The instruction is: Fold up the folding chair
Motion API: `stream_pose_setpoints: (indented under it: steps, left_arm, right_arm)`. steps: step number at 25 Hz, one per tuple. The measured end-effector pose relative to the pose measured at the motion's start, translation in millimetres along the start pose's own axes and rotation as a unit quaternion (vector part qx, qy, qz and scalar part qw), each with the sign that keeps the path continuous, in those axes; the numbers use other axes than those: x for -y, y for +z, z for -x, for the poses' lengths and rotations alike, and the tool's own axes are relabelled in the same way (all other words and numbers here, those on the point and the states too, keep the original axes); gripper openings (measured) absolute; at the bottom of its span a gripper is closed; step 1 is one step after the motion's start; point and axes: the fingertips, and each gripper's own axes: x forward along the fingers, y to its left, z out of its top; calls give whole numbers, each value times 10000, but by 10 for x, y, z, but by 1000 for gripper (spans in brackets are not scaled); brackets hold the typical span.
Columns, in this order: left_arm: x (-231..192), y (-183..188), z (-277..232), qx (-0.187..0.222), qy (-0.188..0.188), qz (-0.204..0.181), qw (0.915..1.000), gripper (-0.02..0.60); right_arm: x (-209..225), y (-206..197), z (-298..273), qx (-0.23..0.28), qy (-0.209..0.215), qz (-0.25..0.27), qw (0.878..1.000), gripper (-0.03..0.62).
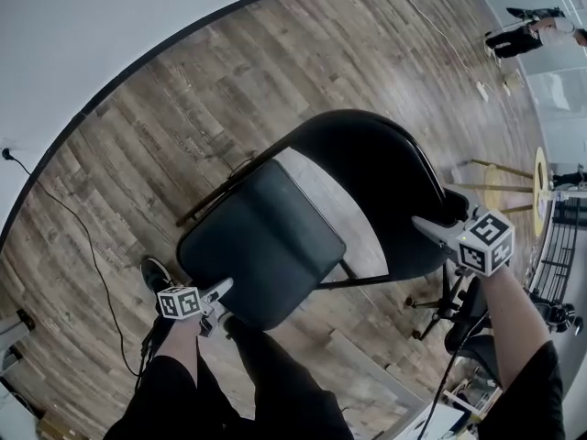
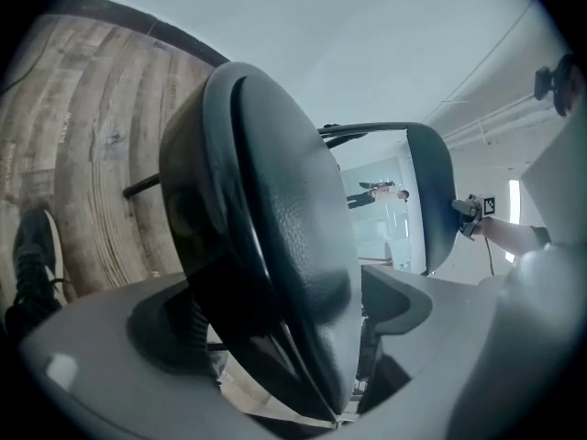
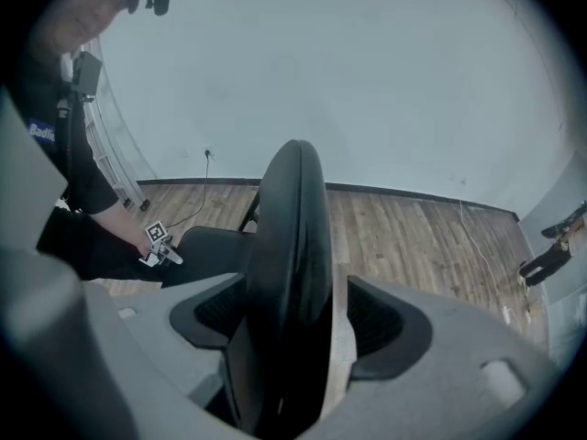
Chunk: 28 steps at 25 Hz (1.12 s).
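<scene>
On the floor: the chair (image 1: pixel 312 209) stands on the wood floor (image 1: pixel 165 126) directly in front of the person and is not yet folded.
Seat: the seat (image 1: pixel 261 246) is black and padded. It lies close to level on the person's side of the chair, with its front edge nearest the left hand.
Back: the back (image 1: pixel 381 177) rises beyond the seat, toward the right of the head view, with its top edge at the right hand.
Left gripper: the left gripper (image 1: pixel 223 290) has its jaws spread wide, astride the front edge of the seat. The padding fills most of the gap, but a clear slot shows on one side, so the grip is released and not clamped.
Right gripper: the right gripper (image 1: pixel 425 225) points steeply down over the top edge of the back. Its jaws are spread and the back stands edge-on between them. A strip of floor shows between the back and one jaw, so it is not clenched.
Key relation: the seat edge lies straight ahead, inside the left jaws, and runs across their gap. The back's top edge lies below, inside the right jaws. The left hand is nearer the seat and the right hand nearer the back (each is already at its own part).
Next move (judgement): both jaws likely need to close first. The seat front then swings up toward the back while the right hand steadies the back.
Risk (judgement): the thick padding may slip from a shallow bite. A shoe (image 1: pixel 156 273) rests just beside the left gripper.
</scene>
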Motion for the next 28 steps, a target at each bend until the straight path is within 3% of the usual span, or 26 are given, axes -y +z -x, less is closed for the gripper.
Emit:
stream_pose_setpoints:
  steps: [6, 12, 28]
  left_arm:
    - [-33, -8, -95, 179, 22, 159, 9997, 463]
    - [8, -60, -53, 8, -342, 543, 9979, 395]
    - [420, -180, 70, -133, -543, 932, 9941, 328]
  right_arm:
    - [-10, -26, -84, -24, 221, -297, 9993, 331]
    - [-146, -42, -98, -87, 388, 136, 9991, 232]
    - [-372, 121, 186, -154, 444, 48, 9989, 184]
